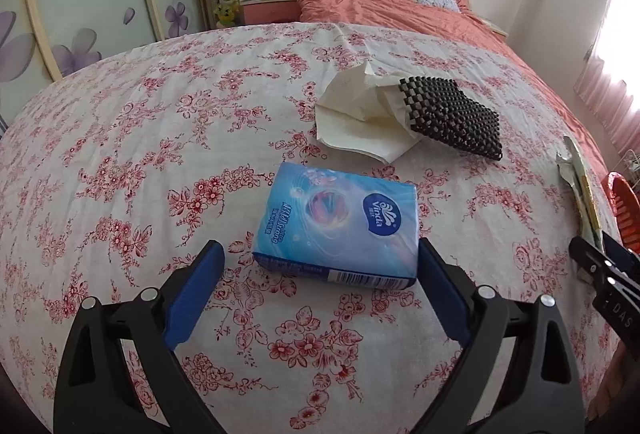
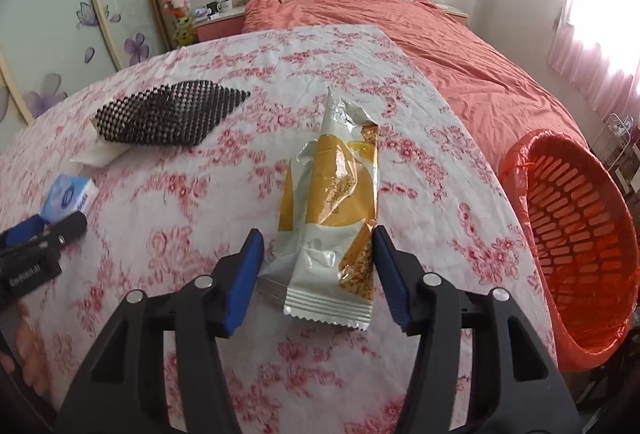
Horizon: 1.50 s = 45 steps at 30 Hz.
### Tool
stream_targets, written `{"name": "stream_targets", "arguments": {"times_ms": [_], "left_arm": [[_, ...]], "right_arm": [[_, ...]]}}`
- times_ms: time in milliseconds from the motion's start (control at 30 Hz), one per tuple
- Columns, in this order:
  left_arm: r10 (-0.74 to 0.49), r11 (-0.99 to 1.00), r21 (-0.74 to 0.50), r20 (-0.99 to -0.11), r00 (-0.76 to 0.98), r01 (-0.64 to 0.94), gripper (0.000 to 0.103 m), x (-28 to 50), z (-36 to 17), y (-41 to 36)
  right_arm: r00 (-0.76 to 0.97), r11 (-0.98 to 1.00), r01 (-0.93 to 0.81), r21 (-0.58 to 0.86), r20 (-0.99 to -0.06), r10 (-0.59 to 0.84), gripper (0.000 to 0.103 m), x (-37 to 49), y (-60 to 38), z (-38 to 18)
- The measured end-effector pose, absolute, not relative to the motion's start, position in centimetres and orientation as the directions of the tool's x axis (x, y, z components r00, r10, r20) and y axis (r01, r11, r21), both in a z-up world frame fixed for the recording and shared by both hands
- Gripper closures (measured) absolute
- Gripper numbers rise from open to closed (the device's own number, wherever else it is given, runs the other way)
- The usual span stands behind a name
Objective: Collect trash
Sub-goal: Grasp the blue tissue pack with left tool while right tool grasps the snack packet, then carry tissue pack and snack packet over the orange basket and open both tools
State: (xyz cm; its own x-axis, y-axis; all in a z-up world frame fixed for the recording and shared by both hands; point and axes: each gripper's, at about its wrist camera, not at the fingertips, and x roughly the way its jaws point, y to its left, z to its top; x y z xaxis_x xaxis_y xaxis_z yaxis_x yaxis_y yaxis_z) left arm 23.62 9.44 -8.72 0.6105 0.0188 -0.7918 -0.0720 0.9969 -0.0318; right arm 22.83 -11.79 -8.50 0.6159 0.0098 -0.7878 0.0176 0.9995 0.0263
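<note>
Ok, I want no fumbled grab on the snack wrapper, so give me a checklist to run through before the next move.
1. Right gripper straddles the yellow-and-white foil snack wrapper: ok, one blue pad on each side.
2. Pads pressing on the wrapper: not ok, the left pad stands clear; the right pad sits at its edge.
3. Wrapper free of other things: ok, it lies alone on the floral sheet.
4. Orange slotted plastic bin ready: ok, lined, mouth open, beside the bed.
5. Left gripper out of the way: ok, it sits open at the blue tissue pack.
</note>
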Motion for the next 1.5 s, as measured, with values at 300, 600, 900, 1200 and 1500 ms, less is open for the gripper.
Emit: {"name": "stream_targets", "arguments": {"times_ms": [300, 600, 900, 1200, 1500], "left_arm": [[0.025, 1.0, 0.011, -0.79, 0.612, -0.027, 0.025, 24.2, -8.7, 8.4], [0.017, 1.0, 0.012, -0.778, 0.628, -0.012, 0.03, 23.5, -8.5, 8.5], [0.001, 1.0, 0.009, -0.756, 0.654, 0.009, 0.03, 22.3, -6.8, 7.9], [-0.058, 0.998, -0.022, -0.707, 0.705, 0.06, 0.03, 21.2, -2.9, 5.7], [-0.132, 0.989, -0.04, -0.669, 0.732, 0.142, 0.03, 19.8, 0.1, 1.9]], "right_arm": [[0.615, 1.0, 0.015, 0.018, -0.788, 0.004, 0.045, 22.8, -11.5, -8.6], [0.623, 0.995, 0.018, 0.098, -0.779, 0.065, 0.082, 22.0, -12.4, -8.1], [0.673, 0.982, 0.02, 0.186, -0.729, 0.124, 0.083, 20.8, -13.7, -5.1], [0.739, 0.977, 0.028, 0.209, -0.663, 0.121, 0.083, 18.4, -15.8, -1.1], [0.777, 0.971, 0.048, 0.234, -0.62, 0.111, 0.083, 15.4, -18.7, 1.0]]}}
